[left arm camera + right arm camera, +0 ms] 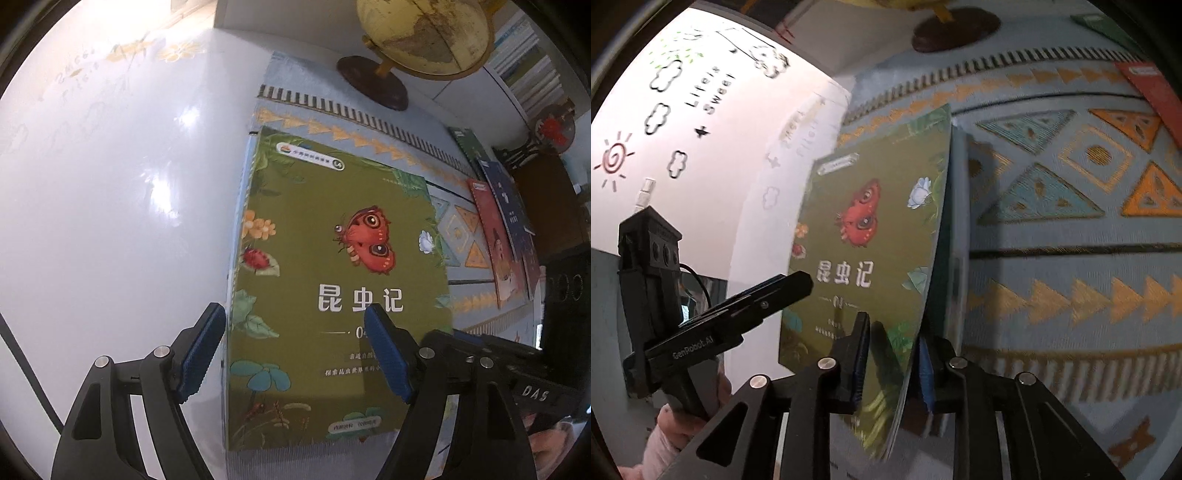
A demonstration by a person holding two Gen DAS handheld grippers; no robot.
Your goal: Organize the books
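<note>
The green insect book (pixel 332 280) lies on top of a small stack on the patterned cloth (pixel 1071 266), at the cloth's left edge. The right gripper (pixel 894 365) straddles its lifted cover edge with jaws slightly parted, not pressing; the left gripper (pixel 295 350) stands wide apart over the stack's near corner, grasping nothing.

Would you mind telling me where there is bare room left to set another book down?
The glossy white surface left of the green book is bare. On the rug, a patch stays free between the green book and the red book. The rug's far end is crowded by the globe.
</note>
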